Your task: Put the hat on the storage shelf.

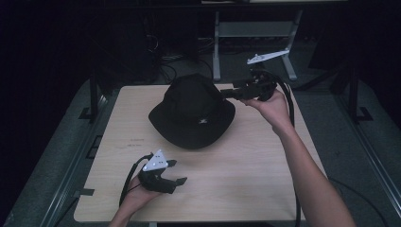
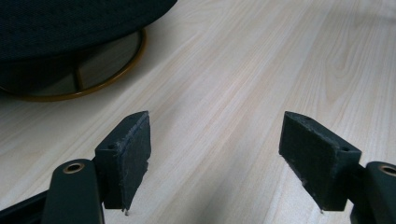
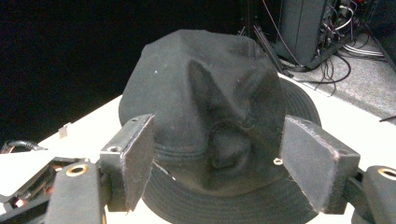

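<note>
Hat (image 1: 191,111), one; grippers, two

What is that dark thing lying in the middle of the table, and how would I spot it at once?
Start from the light wooden table. Toward its far side sits a black bucket hat, crown up, brim spread all round, with a small white mark on the front of the crown. The right gripper is at its crown with jaws open; it is the one soft, round thing there.
</note>
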